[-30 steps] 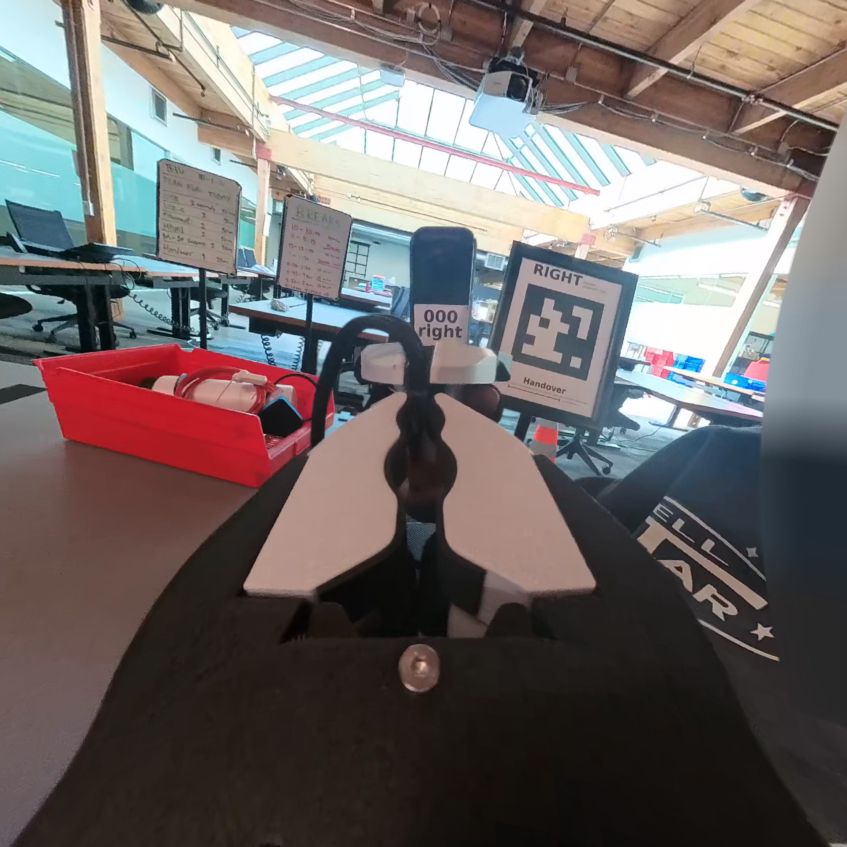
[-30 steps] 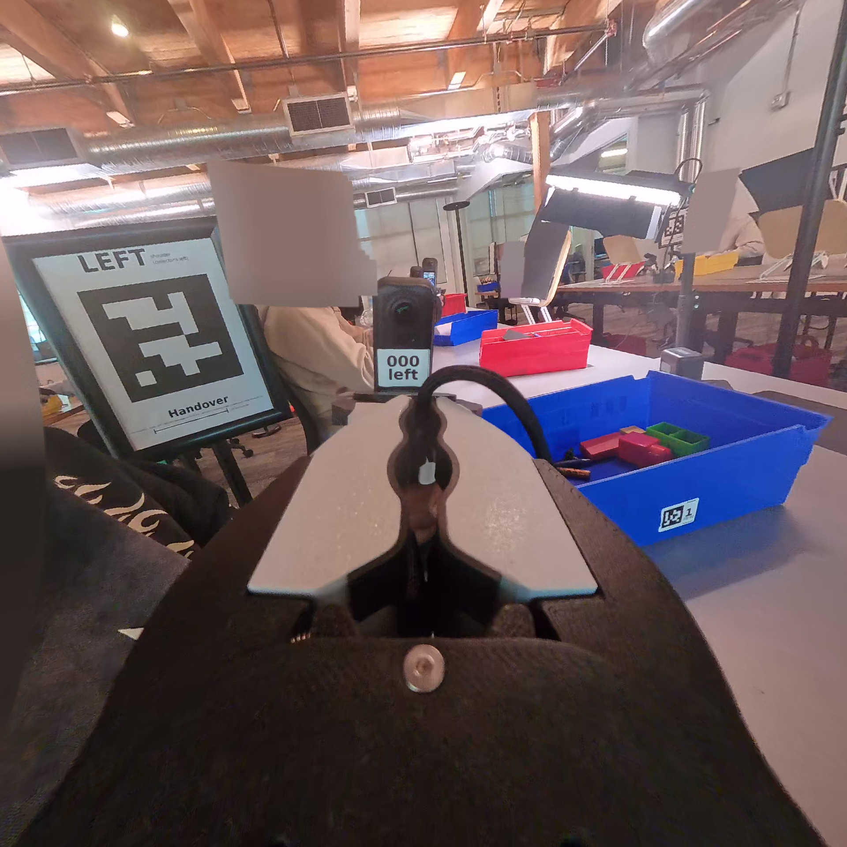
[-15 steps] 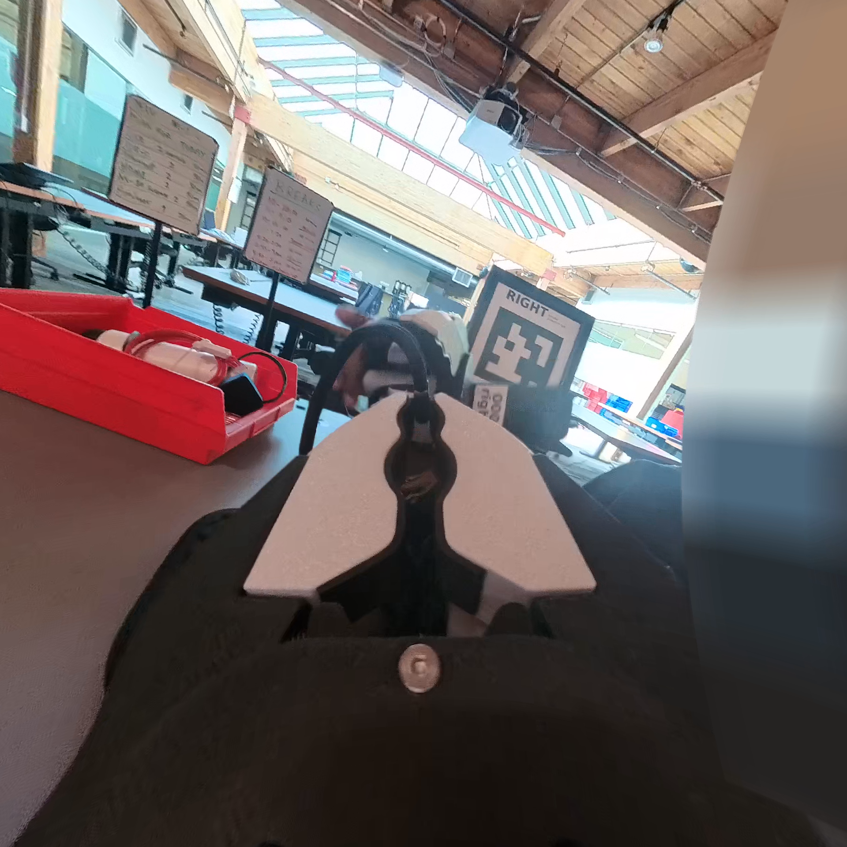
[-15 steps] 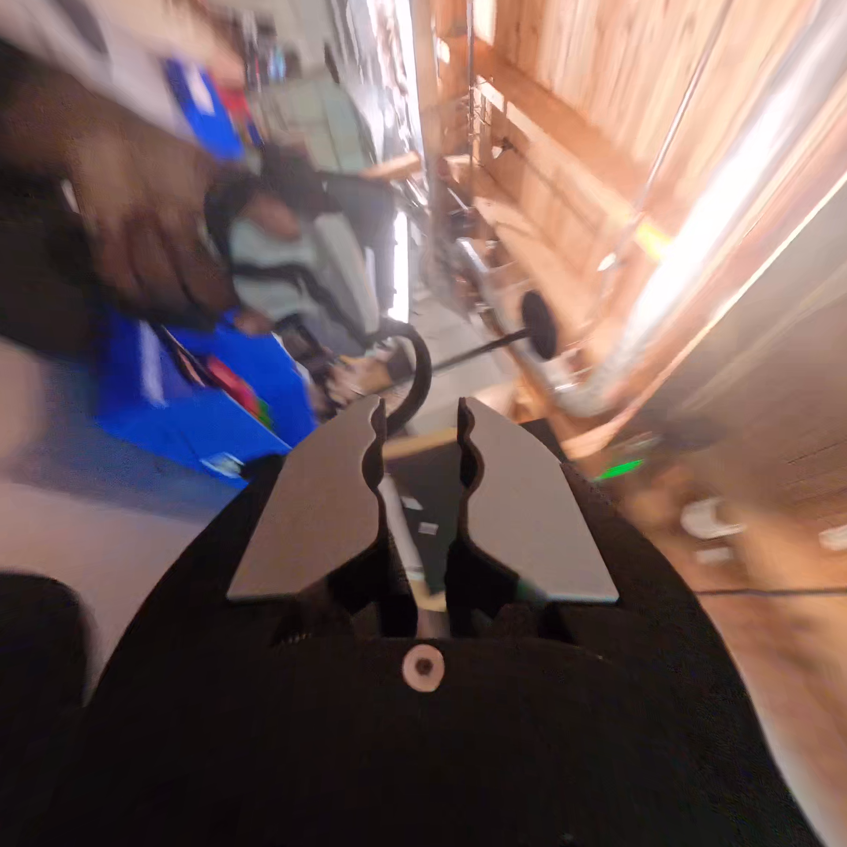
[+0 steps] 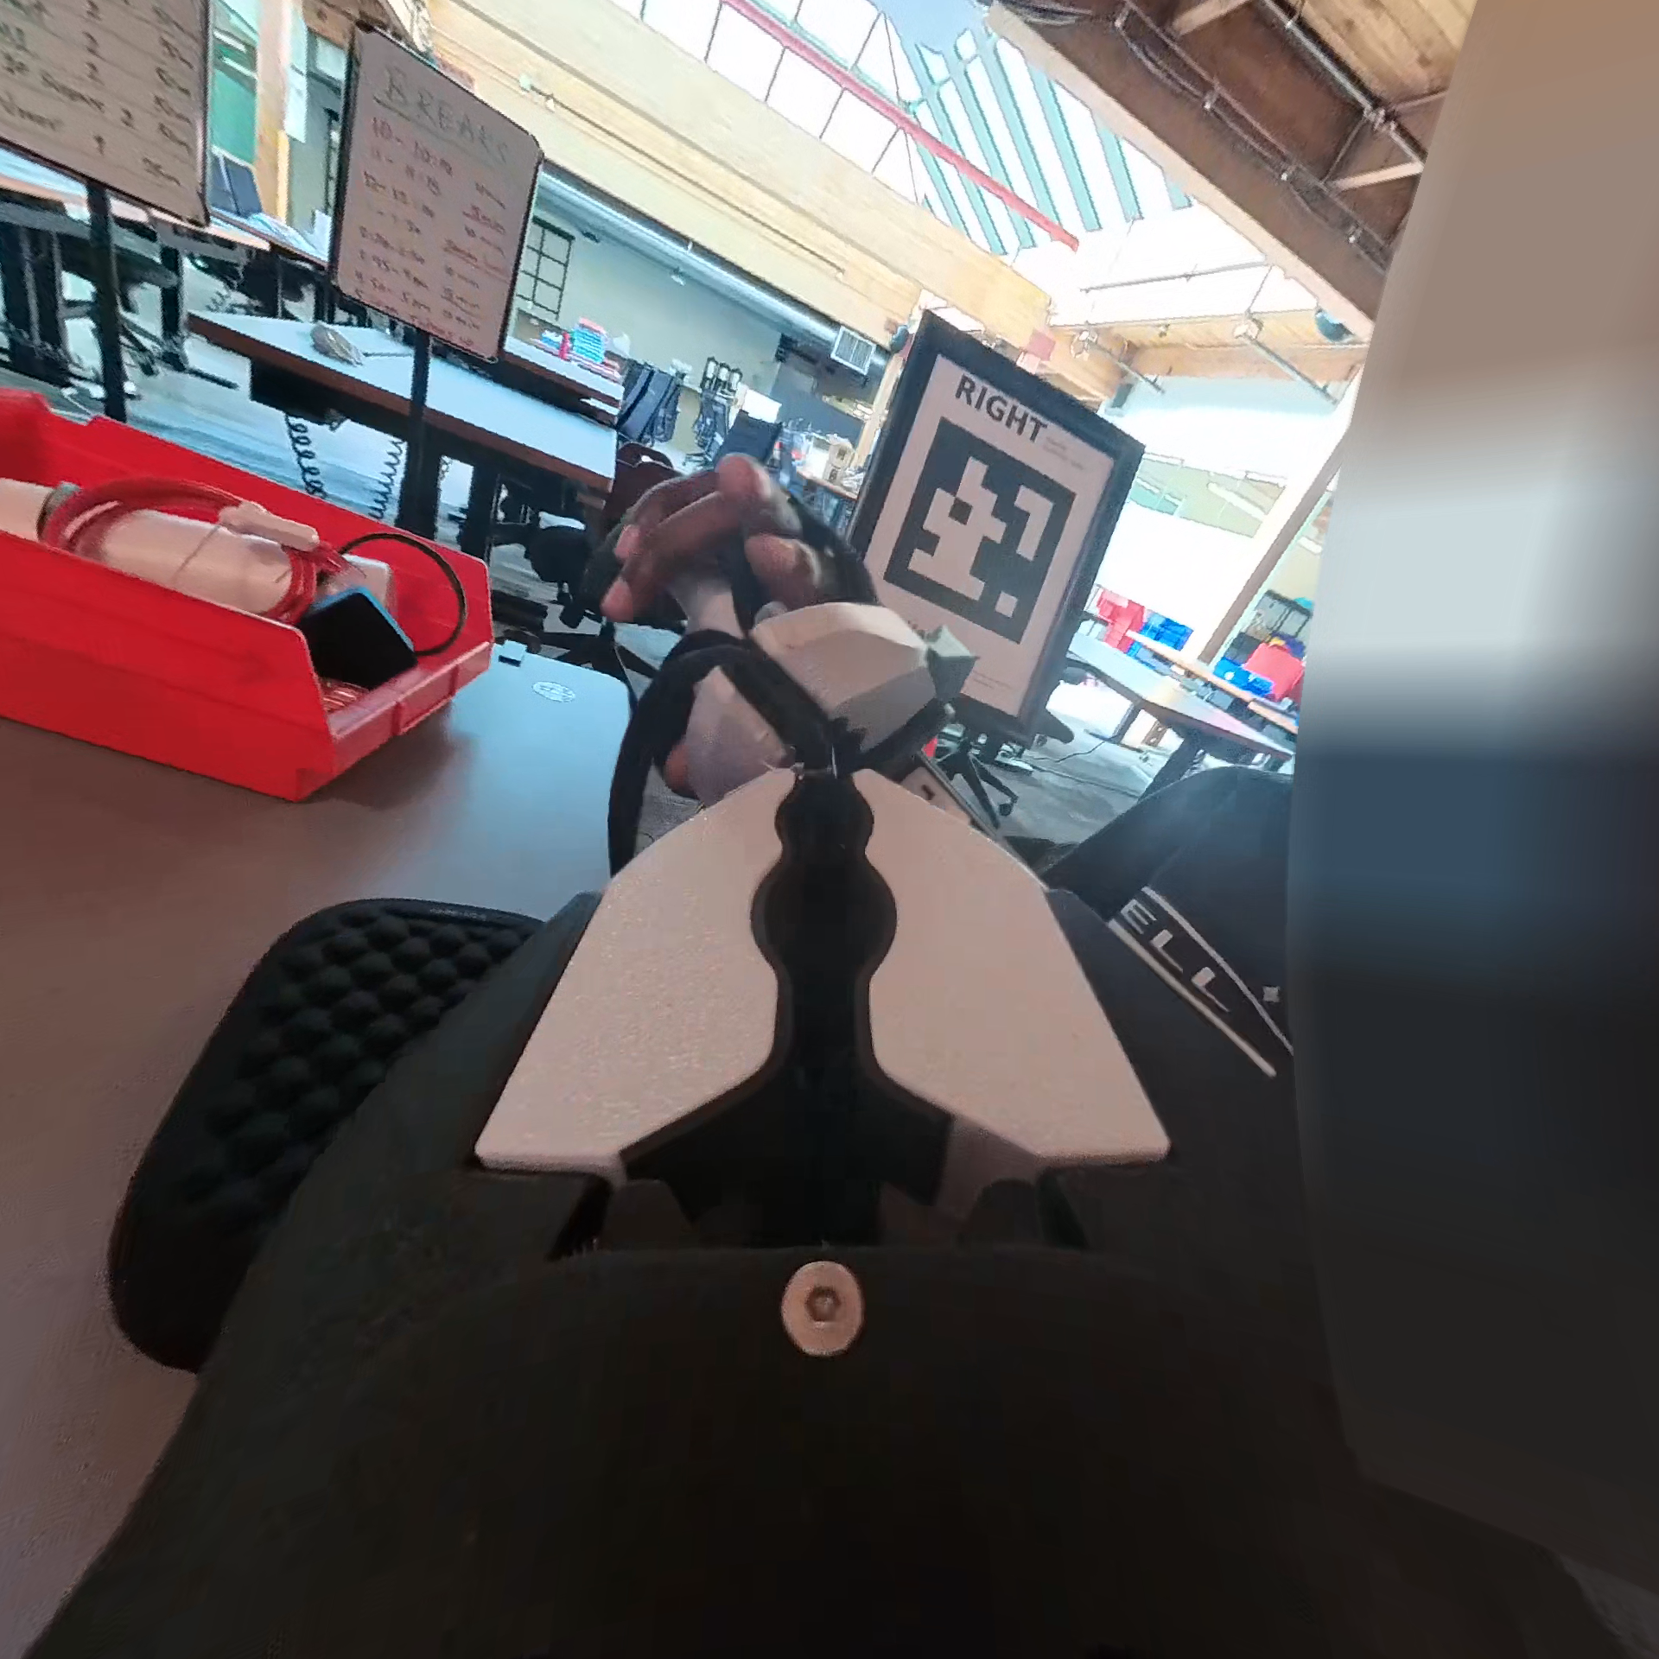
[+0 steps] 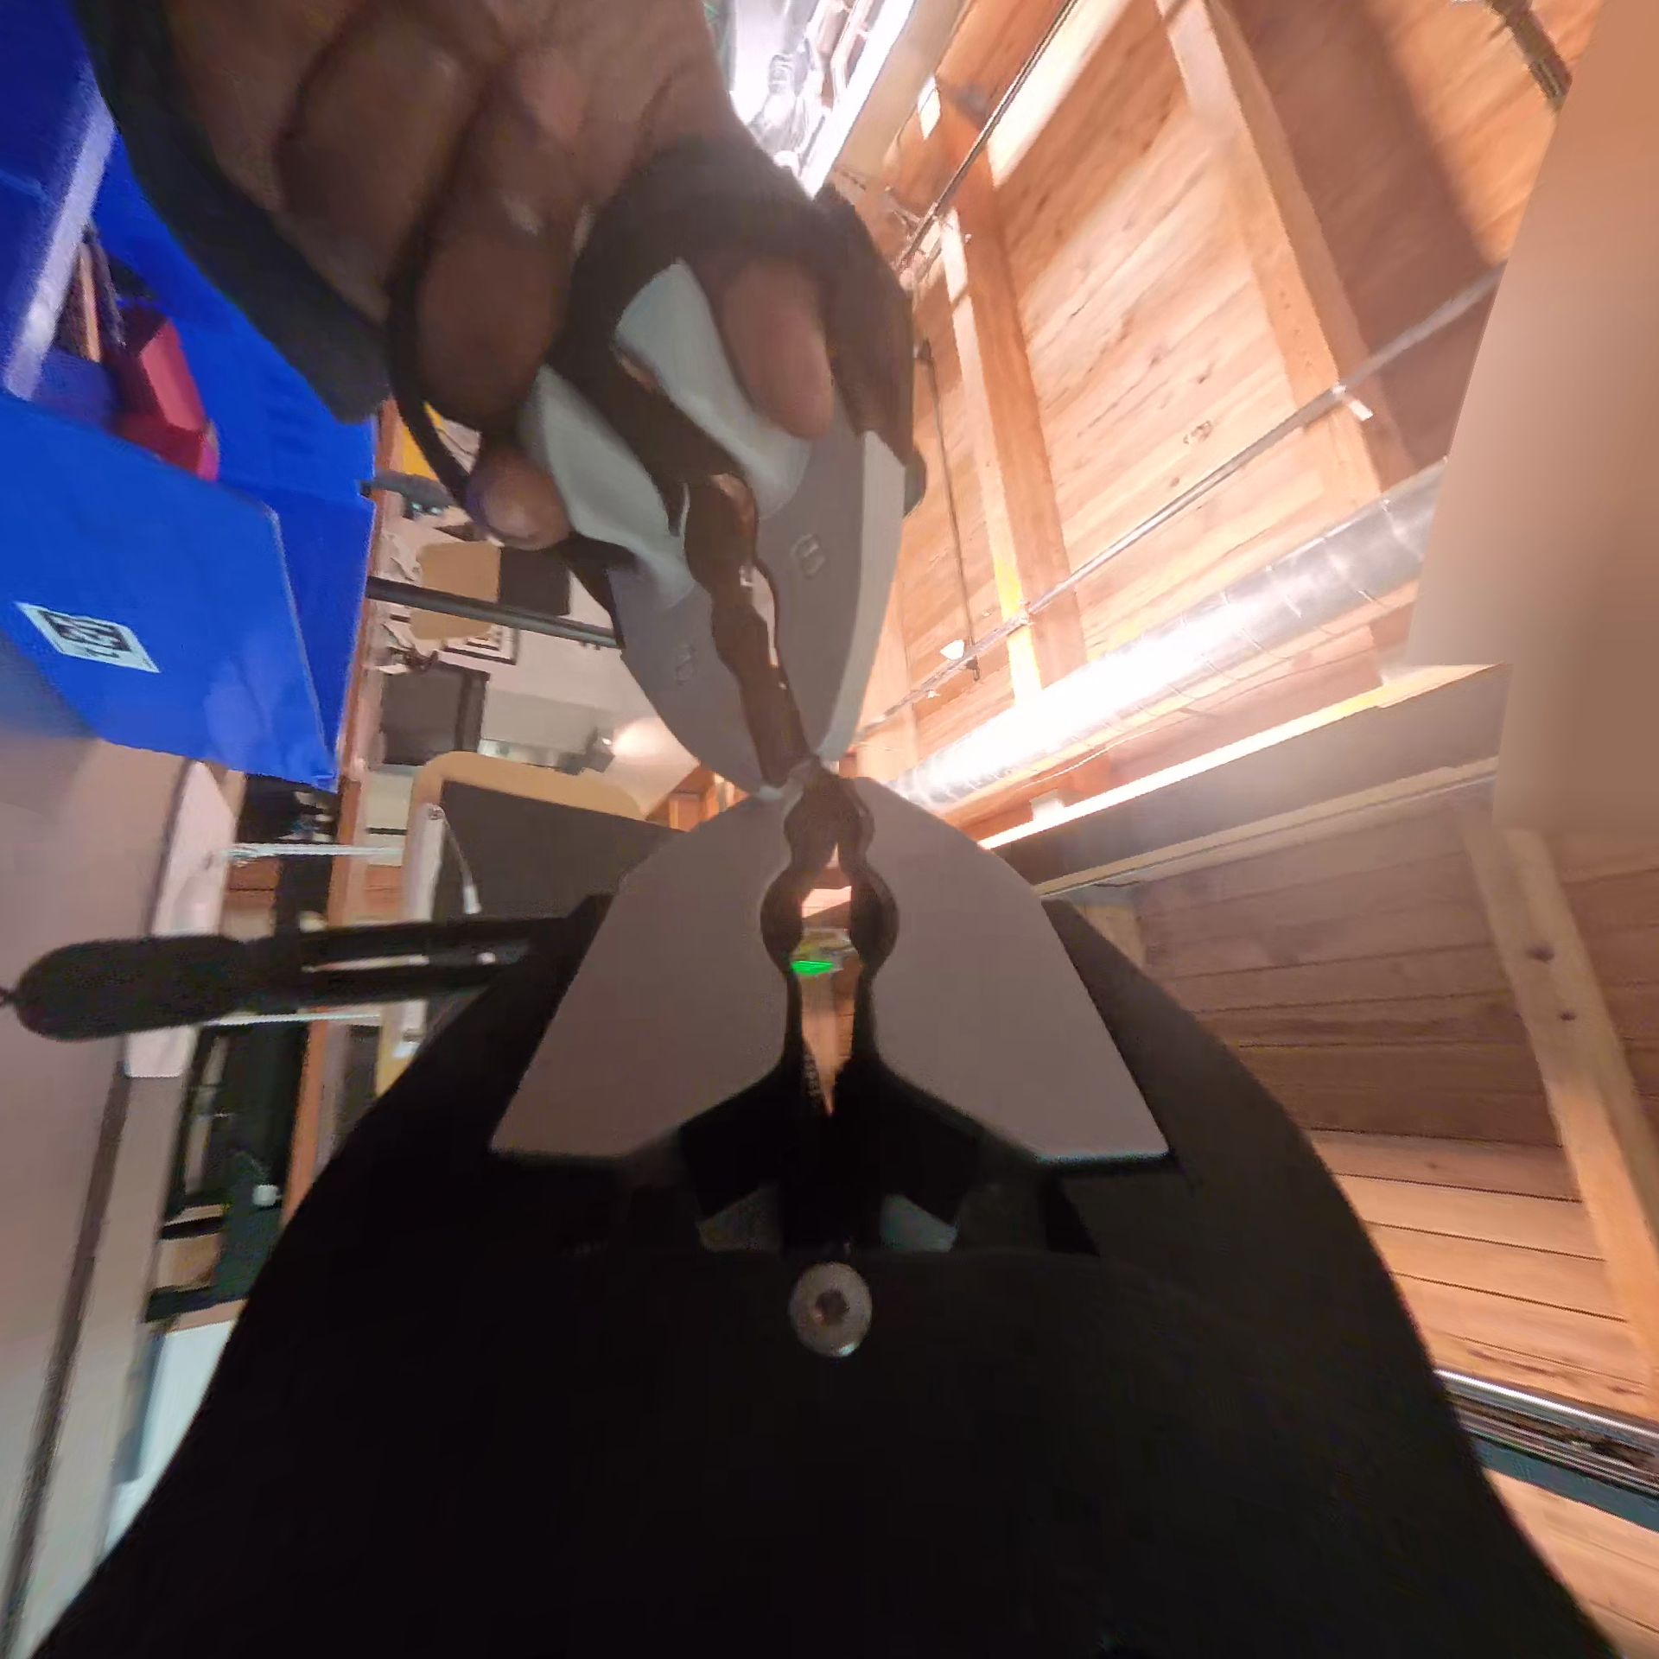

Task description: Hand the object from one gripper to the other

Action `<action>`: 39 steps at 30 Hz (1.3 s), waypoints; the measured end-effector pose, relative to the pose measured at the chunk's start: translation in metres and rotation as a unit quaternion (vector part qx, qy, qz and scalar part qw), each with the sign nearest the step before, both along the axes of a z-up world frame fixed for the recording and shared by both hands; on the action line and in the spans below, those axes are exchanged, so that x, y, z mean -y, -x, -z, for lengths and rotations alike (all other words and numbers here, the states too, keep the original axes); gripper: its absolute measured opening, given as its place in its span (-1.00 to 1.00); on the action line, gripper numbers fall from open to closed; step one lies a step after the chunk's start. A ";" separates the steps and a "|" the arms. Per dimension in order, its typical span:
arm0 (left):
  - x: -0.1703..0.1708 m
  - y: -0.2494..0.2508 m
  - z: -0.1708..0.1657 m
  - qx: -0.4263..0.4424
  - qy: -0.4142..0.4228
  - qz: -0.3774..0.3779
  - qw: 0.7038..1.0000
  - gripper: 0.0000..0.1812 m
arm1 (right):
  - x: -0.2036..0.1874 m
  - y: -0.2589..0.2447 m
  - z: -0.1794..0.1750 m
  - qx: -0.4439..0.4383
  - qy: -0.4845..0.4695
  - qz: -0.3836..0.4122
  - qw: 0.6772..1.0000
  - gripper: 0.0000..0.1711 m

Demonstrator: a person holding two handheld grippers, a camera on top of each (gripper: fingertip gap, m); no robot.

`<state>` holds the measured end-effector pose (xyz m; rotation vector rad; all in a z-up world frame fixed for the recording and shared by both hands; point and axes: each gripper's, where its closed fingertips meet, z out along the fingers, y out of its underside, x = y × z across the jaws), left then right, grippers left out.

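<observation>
Since a second ago the right gripper (image 6: 819, 794) has been rolling onto its side, so the ceiling beams are now running upright in its view, and it has been coming back in after swinging away with its fingers parted; the left wrist view has been tipping and closing in, so the right hand (image 5: 709, 539) is now showing large just beyond the left gripper (image 5: 821, 781). The left gripper is keeping its jaws pressed together on the black cord (image 5: 619, 799), whose loop is arching up and to the left from its tips. The right gripper is meeting those tips nose to nose, its jaws drawn nearly together with only a thin slit of light between them; whether they are pinching the cord or merely touching it I cannot tell. The left hand (image 6: 449, 179) is wrapping around the left gripper's body. The red bin (image 5: 224, 709) is sitting on the table (image 5: 179, 898) well to the left of the left gripper, and the framed marker sign (image 5: 987, 530) is standing beyond it to the right
</observation>
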<state>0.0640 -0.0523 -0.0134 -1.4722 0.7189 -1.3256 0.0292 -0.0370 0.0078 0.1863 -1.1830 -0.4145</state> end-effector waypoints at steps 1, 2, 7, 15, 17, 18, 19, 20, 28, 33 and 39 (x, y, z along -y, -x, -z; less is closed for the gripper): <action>0.001 0.001 -0.002 0.001 -0.012 -0.001 1.000 -0.89 | -0.002 0.000 -0.001 0.004 0.027 -0.004 1.000 -0.96; 0.002 0.003 -0.005 0.003 -0.028 -0.004 1.000 -0.86 | -0.004 -0.002 -0.005 -0.002 0.066 -0.013 0.998 -0.96; -0.007 0.025 -0.024 -0.004 -0.156 -0.116 0.981 -0.72 | -0.007 0.000 -0.017 0.040 0.458 -0.182 0.869 -0.96; -0.017 0.011 -0.008 -0.054 -0.149 -0.134 0.978 -0.71 | 0.008 0.004 -0.013 0.149 0.745 -0.314 0.569 -0.95; -0.019 0.009 -0.005 -0.056 -0.146 -0.132 0.979 -0.83 | 0.010 0.006 -0.012 0.150 0.747 -0.309 0.569 -0.95; -0.018 0.008 -0.004 -0.058 -0.146 -0.125 0.980 -0.95 | 0.010 0.007 -0.010 0.154 0.750 -0.301 0.568 -0.95; -0.017 0.007 -0.003 -0.061 -0.144 -0.119 0.980 -0.95 | 0.011 0.007 -0.008 0.158 0.755 -0.296 0.564 -0.95; -0.015 0.006 -0.003 -0.060 -0.142 -0.112 0.982 -0.96 | 0.011 0.007 -0.007 0.160 0.761 -0.292 0.557 -0.95; -0.007 0.023 -0.032 0.087 -0.089 -0.067 0.990 -0.96 | 0.010 0.005 -0.010 0.177 0.819 -0.319 0.443 -0.64; -0.005 0.032 -0.040 0.116 -0.086 -0.067 0.987 -0.96 | 0.016 0.011 -0.001 0.206 0.826 -0.321 0.415 -0.74; -0.005 0.030 -0.040 0.109 -0.091 -0.068 0.987 -0.96 | 0.025 0.017 0.008 0.229 0.821 -0.316 0.418 -0.94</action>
